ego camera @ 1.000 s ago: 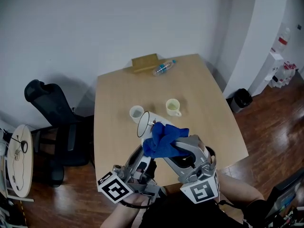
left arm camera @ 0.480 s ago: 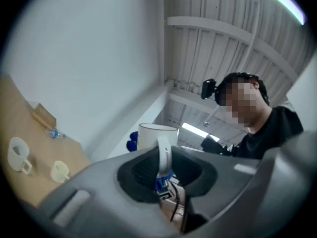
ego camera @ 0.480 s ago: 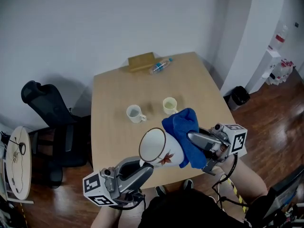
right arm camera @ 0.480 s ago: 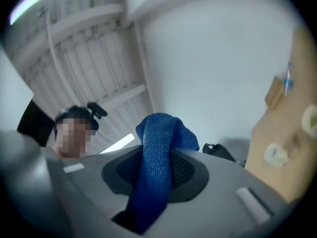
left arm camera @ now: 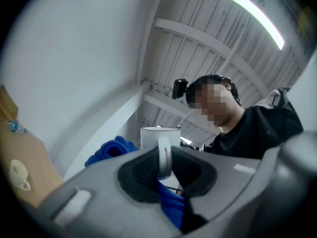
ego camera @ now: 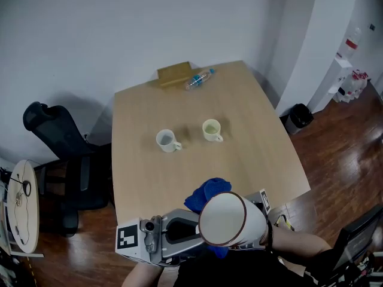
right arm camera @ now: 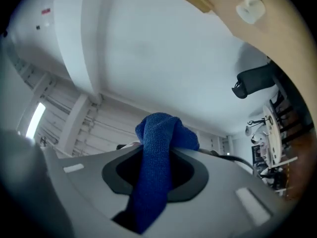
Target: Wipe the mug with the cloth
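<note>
A white mug (ego camera: 224, 220) with a dark rim is held up close under the head camera, its mouth tipped toward me. My left gripper (ego camera: 179, 233) is shut on the mug's handle (left arm camera: 163, 155), and the mug's body (left arm camera: 159, 134) stands above the jaws in the left gripper view. The blue cloth (ego camera: 204, 195) bunches just behind the mug. My right gripper (right arm camera: 156, 175) is shut on the cloth (right arm camera: 159, 148), which hangs through its jaws. In the head view the mug hides that gripper almost entirely.
On the wooden table (ego camera: 257, 142) stand two small mugs (ego camera: 167, 140) (ego camera: 212, 130), with a plastic bottle (ego camera: 197, 79) and a flat brown box (ego camera: 172, 74) at the far edge. A black office chair (ego camera: 60, 142) stands left of the table and a black bin (ego camera: 298, 117) to its right.
The mug rose and tipped until its mouth faces the head camera. The right gripper rolled over and carried the cloth from the mug's right side to behind it.
</note>
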`<state>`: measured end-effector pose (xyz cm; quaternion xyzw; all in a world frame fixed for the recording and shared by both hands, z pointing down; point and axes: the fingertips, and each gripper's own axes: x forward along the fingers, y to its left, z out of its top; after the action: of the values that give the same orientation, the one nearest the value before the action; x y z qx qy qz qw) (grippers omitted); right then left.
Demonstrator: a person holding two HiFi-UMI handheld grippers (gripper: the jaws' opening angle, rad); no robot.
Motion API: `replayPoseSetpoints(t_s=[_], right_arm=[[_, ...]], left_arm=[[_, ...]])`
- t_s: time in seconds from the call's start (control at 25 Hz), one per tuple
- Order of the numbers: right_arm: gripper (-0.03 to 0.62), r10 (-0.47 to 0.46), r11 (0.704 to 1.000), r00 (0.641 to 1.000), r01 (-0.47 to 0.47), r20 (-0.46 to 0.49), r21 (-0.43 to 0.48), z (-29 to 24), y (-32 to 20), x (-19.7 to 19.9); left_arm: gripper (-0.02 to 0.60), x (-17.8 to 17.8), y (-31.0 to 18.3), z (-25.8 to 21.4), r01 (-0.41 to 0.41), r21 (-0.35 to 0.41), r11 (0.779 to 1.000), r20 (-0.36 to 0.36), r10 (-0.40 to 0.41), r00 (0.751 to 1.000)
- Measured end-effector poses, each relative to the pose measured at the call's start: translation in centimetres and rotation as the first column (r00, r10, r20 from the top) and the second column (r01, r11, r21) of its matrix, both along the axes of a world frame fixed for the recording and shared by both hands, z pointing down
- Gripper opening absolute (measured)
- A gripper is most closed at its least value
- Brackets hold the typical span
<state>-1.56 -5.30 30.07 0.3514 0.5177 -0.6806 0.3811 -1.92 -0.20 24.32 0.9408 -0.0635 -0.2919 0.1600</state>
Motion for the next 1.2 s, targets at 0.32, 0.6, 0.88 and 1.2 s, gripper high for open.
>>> replayPoseSetpoints(t_s=[0.32, 0.6, 0.88, 1.2], right_arm=[[0.110, 0.290, 0.956, 0.927, -0.266, -0.239, 0.125, 1.8, -4.6, 0.2], [0.110, 0.557, 0.817, 0.728, -0.567, -0.401, 0.106, 4.7, -11.6, 5.1], [0.110, 0.413, 0.879, 0.844, -0.468, -0.341, -0.092, 5.5, -9.7, 1.8], [0.109, 0.444, 0.842, 0.844, -0.507, -0.300, -0.182, 5.6, -11.4, 4.0]], left_arm=[[0.061, -1.2, -2.4, -0.5, 0.193, -0.025, 0.981, 0.012, -0.193, 0.981], [0.061, -5.6, -7.2, 1.1, 0.566, -0.063, 0.822, 0.178, -0.548, 0.817], [0.061, -2.5, -7.3, 1.6, 0.539, -0.074, 0.839, 0.155, -0.524, 0.837], [0.061, -3.4, -7.7, 3.9, 0.634, -0.055, 0.771, 0.228, -0.608, 0.760]])
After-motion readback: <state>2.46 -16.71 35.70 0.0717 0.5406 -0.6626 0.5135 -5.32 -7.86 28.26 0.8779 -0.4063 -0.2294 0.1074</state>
